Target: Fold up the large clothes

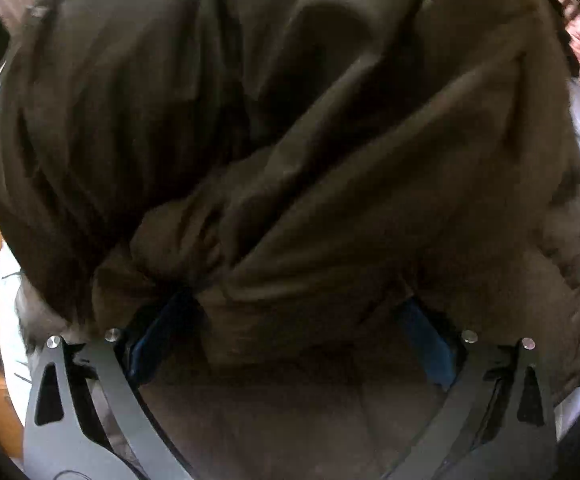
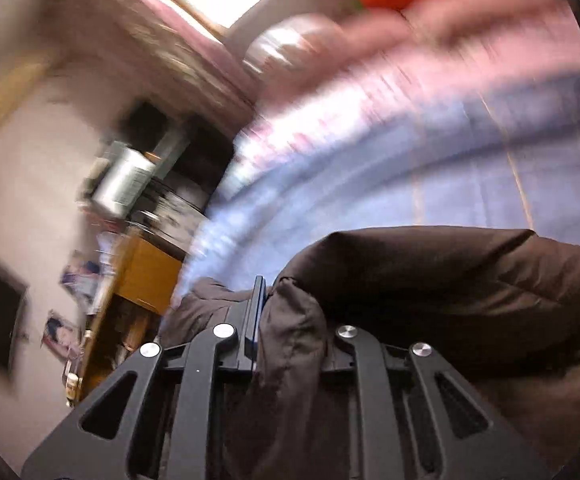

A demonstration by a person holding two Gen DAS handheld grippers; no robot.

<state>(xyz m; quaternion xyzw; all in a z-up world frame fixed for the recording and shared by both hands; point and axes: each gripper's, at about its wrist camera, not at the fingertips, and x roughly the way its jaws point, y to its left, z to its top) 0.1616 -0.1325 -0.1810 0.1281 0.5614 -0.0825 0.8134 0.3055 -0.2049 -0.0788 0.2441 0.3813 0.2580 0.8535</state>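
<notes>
My right gripper (image 2: 286,320) is clamped on a fold of the brown coat (image 2: 429,280), lifting it off the blue sheet (image 2: 469,184) — presumably to carry that edge over. Left gripper (image 1: 297,320): jaws wide, coat (image 1: 290,140) bunched between the pads (image 1: 425,344) — whether they pinch it, I cannot tell.

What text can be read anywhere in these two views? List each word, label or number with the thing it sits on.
None can be read.
Silver can on the cluttered shelf: it carries a label, too blurred to read.
Pictures on the wall: printed images, any lettering too small and smeared.
Brown jacket: no tag or print visible in either view.
Blue bedsheet: only stripes, no text.
</notes>
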